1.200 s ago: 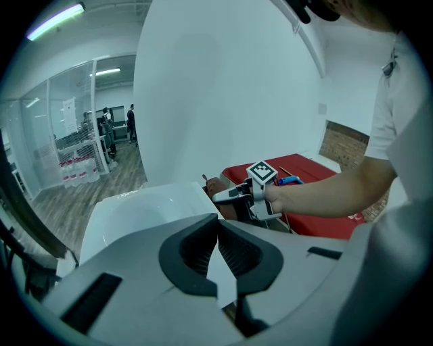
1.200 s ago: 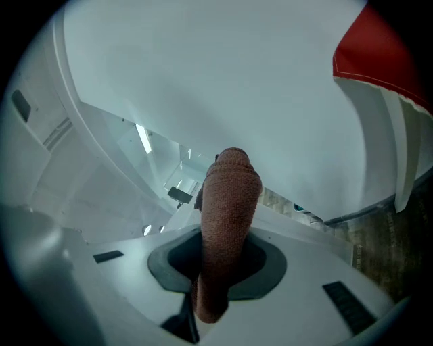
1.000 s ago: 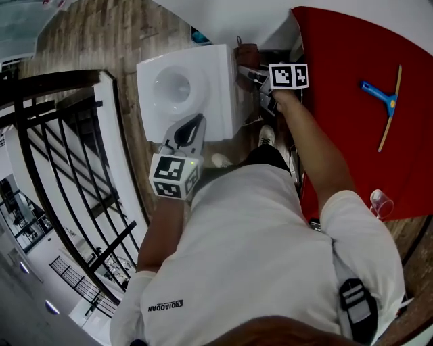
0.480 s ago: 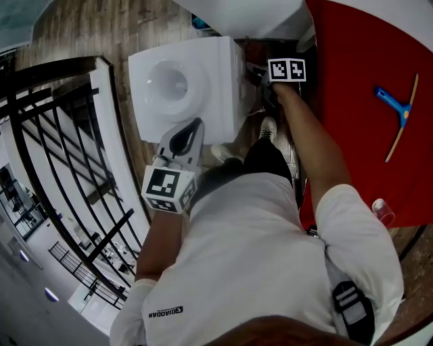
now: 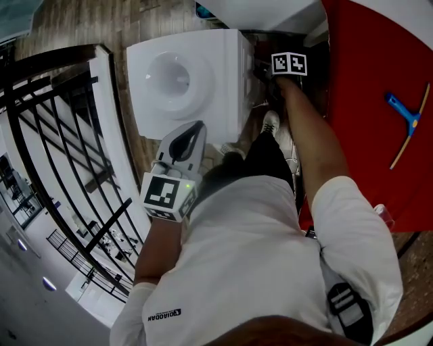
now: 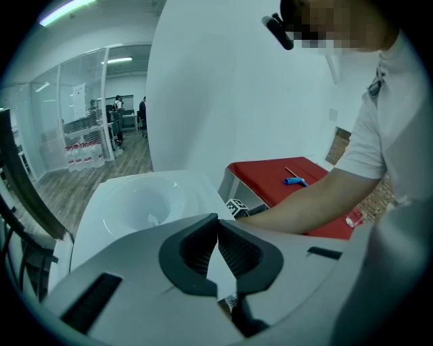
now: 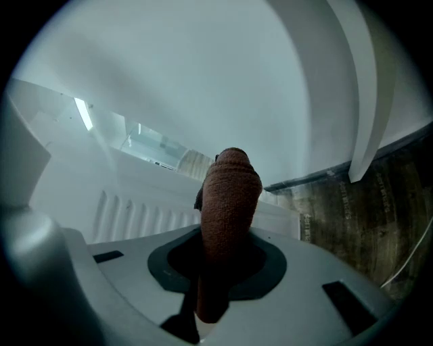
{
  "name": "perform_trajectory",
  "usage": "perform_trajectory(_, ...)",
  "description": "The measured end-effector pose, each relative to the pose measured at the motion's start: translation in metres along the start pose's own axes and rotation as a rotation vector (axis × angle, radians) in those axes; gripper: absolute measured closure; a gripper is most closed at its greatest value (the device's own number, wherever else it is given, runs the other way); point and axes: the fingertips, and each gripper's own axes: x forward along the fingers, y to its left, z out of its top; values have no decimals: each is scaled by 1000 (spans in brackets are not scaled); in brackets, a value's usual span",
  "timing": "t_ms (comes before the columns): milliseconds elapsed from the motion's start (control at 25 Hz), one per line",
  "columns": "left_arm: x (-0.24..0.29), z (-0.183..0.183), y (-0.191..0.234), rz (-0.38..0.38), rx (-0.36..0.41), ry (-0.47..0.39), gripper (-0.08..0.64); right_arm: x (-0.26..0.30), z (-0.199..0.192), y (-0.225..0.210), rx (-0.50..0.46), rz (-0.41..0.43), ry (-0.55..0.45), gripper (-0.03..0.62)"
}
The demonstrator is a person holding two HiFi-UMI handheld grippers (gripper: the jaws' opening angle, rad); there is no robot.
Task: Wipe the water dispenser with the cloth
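The water dispenser is hemmed between black railing and red table. The right gripper, clamped on the brown cloth, is in the gap at its right side. The left gripper, jaws together, hovers above its near edge.

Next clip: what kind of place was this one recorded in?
Probably an office or similar workplace interior. There are glass-walled rooms in the background, a white water dispenser standing on wood-look flooring, a red table beside it, and a black railing on its other side.
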Motion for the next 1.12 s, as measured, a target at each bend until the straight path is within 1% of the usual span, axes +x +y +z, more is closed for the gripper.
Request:
perform_trajectory(120, -2, -1, 4, 5, -3, -7, 559, 7, -8, -12, 7, -49, 31, 522)
perform_trajectory(200, -2, -1, 5, 6, -4, -11, 560, 9, -9, -14, 13, -68, 38, 522)
perform_trajectory(480, -8, -5, 8, -18, 7, -29, 560, -4, -13, -9, 14, -112, 20, 522)
perform_trajectory(600, -10, -11, 14, -32, -10, -43, 560, -17, -17, -5, -5, -126, 3, 521)
perform_trajectory(760, -17, -13, 18, -62, -44, -90, 560, -43, -21, 4, -57, -143, -45, 522)
perform_trajectory(880, -31, -22, 18, -98, -36, -115, 560, -75, -30, 17, -121, -163, -99, 521)
perform_trajectory(1000, -54, -31, 24, -132, -11, -144, 560, -110, -37, 47, -145, -165, -190, 521)
perform_trajectory(1120, -83, -43, 33, -163, -15, -161, 560, -142, -54, 87, -149, -166, -277, 522)
